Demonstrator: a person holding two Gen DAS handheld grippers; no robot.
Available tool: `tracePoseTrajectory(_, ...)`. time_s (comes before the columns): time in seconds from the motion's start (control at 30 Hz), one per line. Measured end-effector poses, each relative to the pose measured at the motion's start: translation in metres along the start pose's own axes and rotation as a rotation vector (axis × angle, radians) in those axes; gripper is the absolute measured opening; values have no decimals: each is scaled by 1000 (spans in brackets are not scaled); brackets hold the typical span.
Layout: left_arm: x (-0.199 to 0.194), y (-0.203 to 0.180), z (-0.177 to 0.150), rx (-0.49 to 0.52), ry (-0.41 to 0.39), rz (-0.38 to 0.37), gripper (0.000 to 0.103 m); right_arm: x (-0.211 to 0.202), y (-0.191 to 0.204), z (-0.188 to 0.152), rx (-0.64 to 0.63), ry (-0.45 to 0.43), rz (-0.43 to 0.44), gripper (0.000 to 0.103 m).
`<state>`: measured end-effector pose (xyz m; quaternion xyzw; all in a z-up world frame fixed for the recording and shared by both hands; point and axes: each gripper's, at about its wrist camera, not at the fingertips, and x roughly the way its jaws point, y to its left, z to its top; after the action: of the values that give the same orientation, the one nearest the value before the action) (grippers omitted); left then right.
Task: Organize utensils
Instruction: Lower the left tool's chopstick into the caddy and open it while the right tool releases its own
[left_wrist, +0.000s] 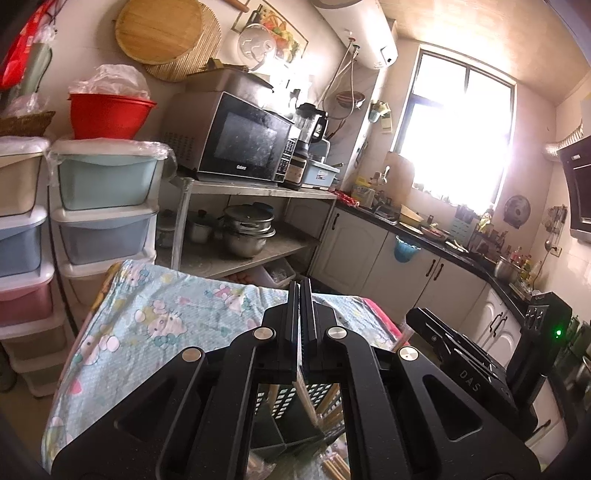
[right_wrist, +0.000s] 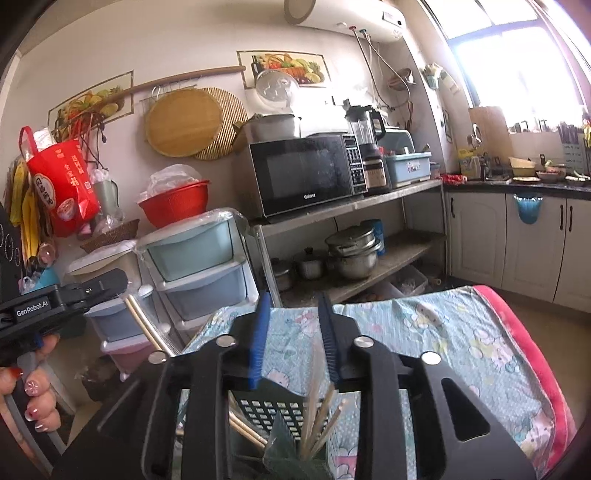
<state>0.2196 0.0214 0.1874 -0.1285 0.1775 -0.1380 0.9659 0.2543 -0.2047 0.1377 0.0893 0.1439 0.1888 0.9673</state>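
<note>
Left gripper (left_wrist: 300, 286) pinched shut, likely on two long chopsticks (right_wrist: 147, 328) hanging by the top end. Right gripper (right_wrist: 293, 301) wide apart, holding nothing, just above the black basket (right_wrist: 266, 410) on the cloth (right_wrist: 461, 350). Light, stiff, slippery sticks; best pinched near the top, both together.

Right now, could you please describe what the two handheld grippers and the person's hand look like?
Both are matte black linkage frames with round silver pivot pins. The left gripper has black fingers; the right gripper has blue ribbed pads. White "GenRobot.AI" lettering marks the left one, and a green light glows on the right. The hand has decorated pink-and-red nails.
</note>
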Motion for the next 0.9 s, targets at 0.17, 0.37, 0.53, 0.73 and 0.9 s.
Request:
tracePoseTrajectory(0.17, -3, 9, -4, -24, 5, 11, 0, -1, -3, -8, 11, 26, 1, 35)
tracePoseTrajectory(0.37, -6, 16, -5, -44, 0, 27, 0, -7, -2, -16, 7, 38, 4, 36)
tracePoseTrajectory(0.53, -10, 22, -6, -64, -4, 36, 0, -13, -1, -18, 9, 39, 8, 37)
tracePoseTrajectory(0.73, -14, 28, -5, -82, -9, 41, 0, -24, 2, -24, 9, 40, 17, 38)
tracePoseTrajectory(0.9, -18, 29, -6, -88, -9, 35, 0, -35, 4, -31, 6, 47, 18, 40)
